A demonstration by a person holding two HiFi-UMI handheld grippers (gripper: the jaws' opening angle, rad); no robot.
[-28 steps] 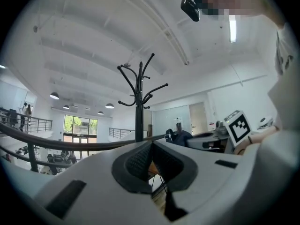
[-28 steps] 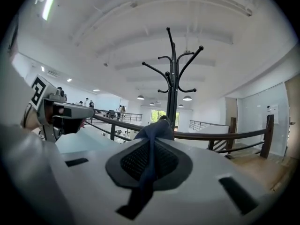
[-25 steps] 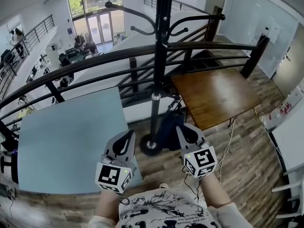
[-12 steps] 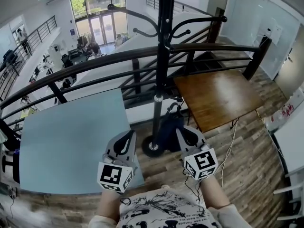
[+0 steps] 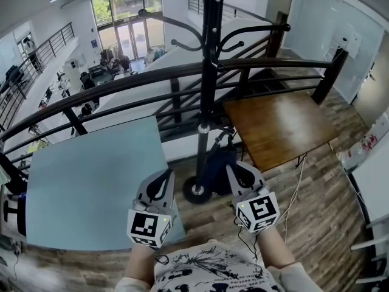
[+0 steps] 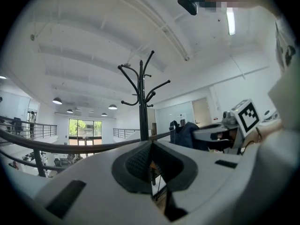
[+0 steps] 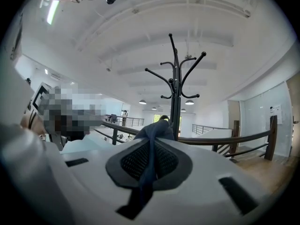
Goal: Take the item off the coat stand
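Right gripper [image 7: 150, 161] is clamped on a strip of the dark blue item [image 5: 214, 166]; its own view shows fabric running right through the closed pads and bunching just ahead of them

Left gripper [image 6: 151, 165] has its jaws together with nothing between them. We read it as idle

Where the item is: low down, hanging straight ahead of the right gripper and just beside the pole of the coat stand [image 5: 206, 72], on the right-gripper side of it. It sits between that gripper and the stand's base [image 5: 197, 190]

Long axis looks roughly vertical, parallel to the pole, and it drapes down from the pinch point. We can't tell whether it touches the pole or only hangs next to it

Hooks [image 7: 180, 67] up top look bare in both gripper views, so we judge the item already off them and carried by the right gripper alone

The relation that matters is that pole and item are side by side, with the pole on the left-gripper side of the item. The clear path looks like back toward us or out toward the wooden table [image 5: 279, 120], away from the pole. Swinging toward the pale blue table [image 5: 91, 175] would drag the fabric across the pole

The right gripper is much the nearer; the left is on the far side of the pole line, well apart from the fabric. The railing [image 5: 121, 81] sits behind the stand, so we see no room to go forward

A dark loop shows above the bundle near the pole. It could snag if it's part of the item, and we can't resolve that
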